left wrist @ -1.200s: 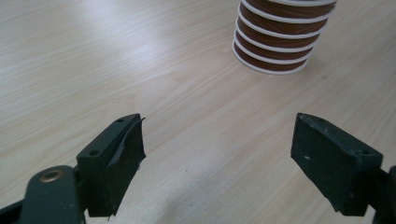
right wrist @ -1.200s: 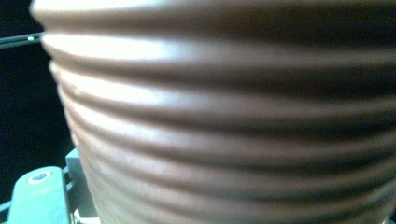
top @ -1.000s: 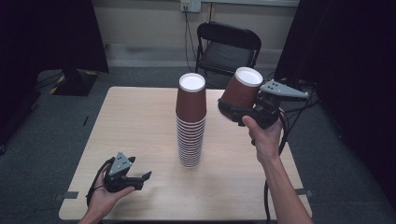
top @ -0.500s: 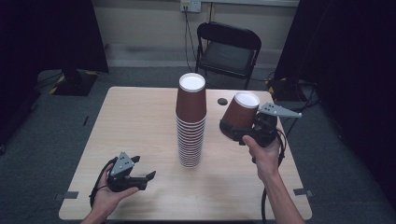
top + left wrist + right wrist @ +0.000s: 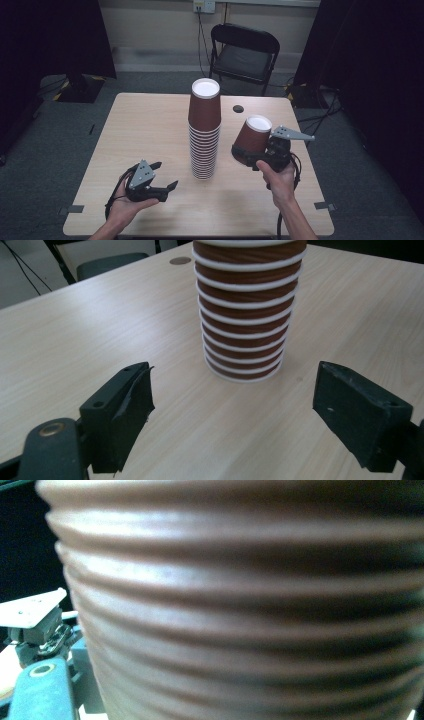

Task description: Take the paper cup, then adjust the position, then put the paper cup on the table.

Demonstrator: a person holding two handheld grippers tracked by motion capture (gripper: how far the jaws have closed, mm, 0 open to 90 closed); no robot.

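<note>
Right gripper (image 5: pixel 248 156) clamps an inverted brown ribbed paper cup (image 5: pixel 253 136), tilted, just right of the tall stack of brown paper cups (image 5: pixel 204 132). Left gripper (image 5: pixel 162 176) nearer the stack base, jaws wide, empty.

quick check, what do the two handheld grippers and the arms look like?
Both are black handheld units. The left gripper and right gripper each carry a grey three-cornered plate on top and trail a black cable. The left gripper's blocky black fingers have worn, peeling pads. The forearms are bare, no sleeves visible.
</note>
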